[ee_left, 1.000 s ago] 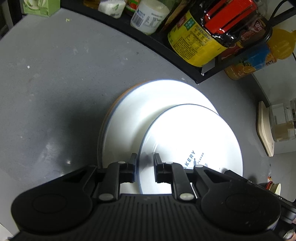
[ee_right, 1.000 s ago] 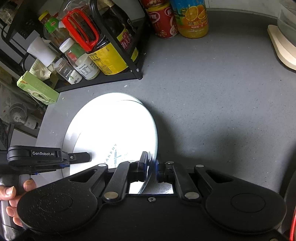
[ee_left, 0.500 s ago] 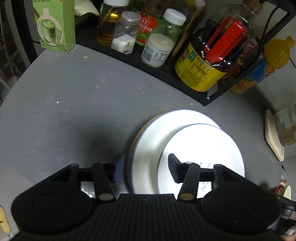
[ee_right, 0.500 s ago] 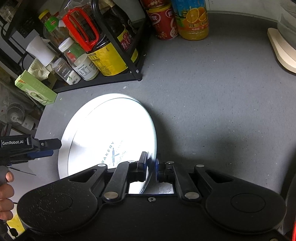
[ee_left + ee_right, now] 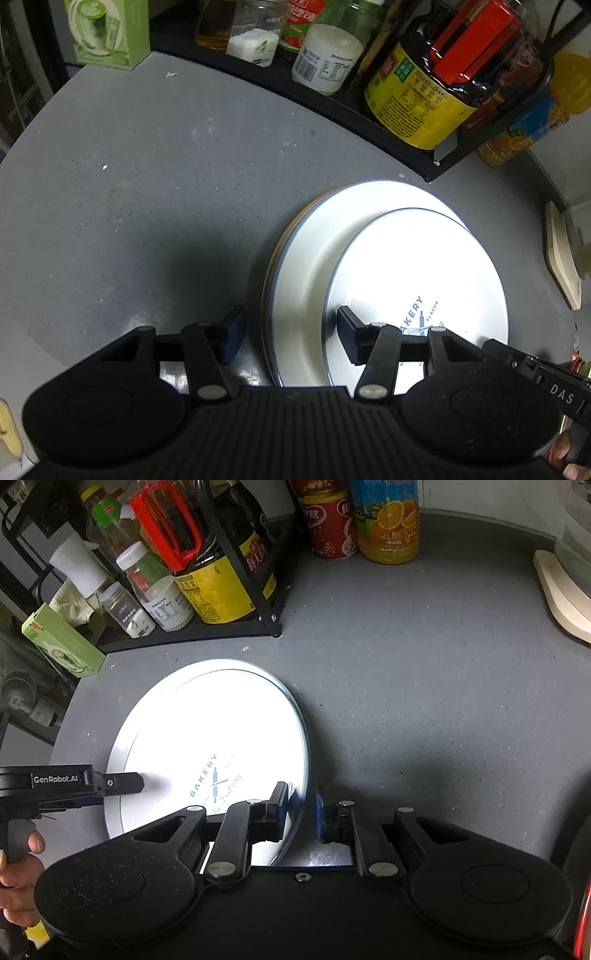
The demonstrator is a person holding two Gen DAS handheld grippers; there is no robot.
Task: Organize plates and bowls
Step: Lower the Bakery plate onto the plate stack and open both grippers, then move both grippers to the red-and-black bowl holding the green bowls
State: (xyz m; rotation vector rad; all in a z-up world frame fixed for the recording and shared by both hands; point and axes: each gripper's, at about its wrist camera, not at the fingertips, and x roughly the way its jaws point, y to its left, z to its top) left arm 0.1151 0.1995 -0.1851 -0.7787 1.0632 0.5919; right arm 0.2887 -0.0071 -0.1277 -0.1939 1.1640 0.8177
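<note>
Nearby, black rack (image 5: 207, 635) of bottles flanks stacked plates (image 5: 207, 738).

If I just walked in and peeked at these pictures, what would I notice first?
First, the glowing white plate with blue BAKERY lettering in the middle of the grey counter, lying on a bigger white plate with a blue rim. Then the two black grippers, the left gripper and right gripper, both open at the plates' near edge. Behind, a black wire rack holds a big yellow-labelled bottle with a red handle.
</note>
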